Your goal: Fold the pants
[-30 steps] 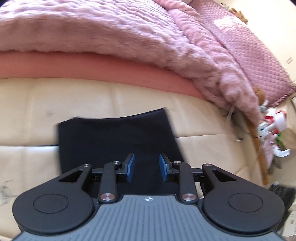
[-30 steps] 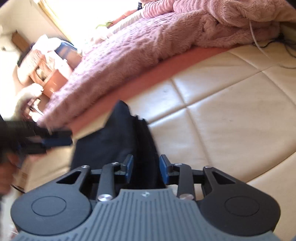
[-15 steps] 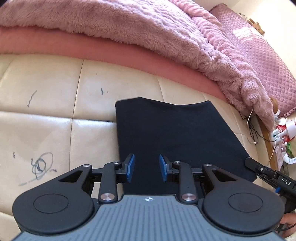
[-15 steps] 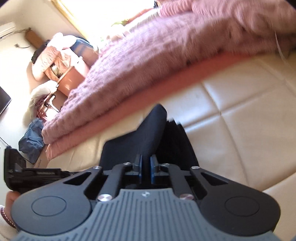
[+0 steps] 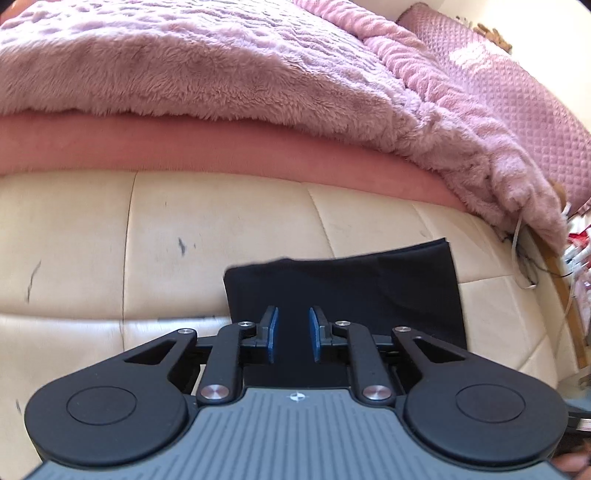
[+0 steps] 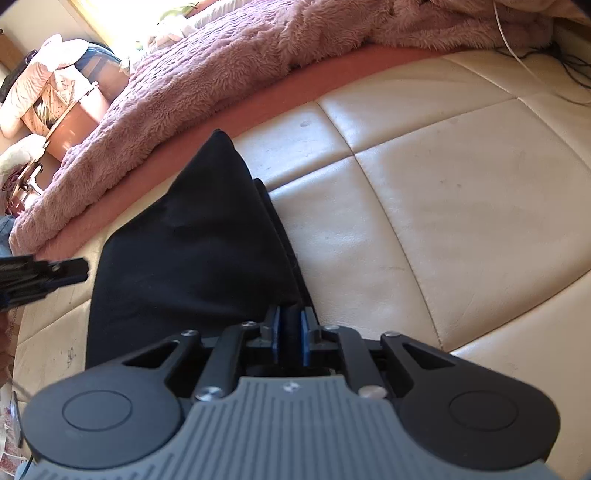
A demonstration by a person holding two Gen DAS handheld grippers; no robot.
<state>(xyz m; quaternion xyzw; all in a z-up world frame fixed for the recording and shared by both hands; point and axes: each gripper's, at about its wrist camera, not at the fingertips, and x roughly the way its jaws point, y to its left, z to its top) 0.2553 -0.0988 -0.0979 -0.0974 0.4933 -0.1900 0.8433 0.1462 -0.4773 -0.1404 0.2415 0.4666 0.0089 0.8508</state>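
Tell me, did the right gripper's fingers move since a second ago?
Yes. The right gripper was open a second ago; now its fingers have closed together, pinching the edge of the black pants lying on the cream cushion.

cream leather cushions (image 5: 221, 221), pink fuzzy blanket (image 5: 221, 74), sunlit window (image 6: 122, 18)

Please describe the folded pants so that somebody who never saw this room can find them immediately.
Look at the cream leather cushion surface below the fluffy pink blanket. The pants lie flat there as a folded rectangle, with the right gripper shut on one edge. They are the only black cloth among pale and pink things.
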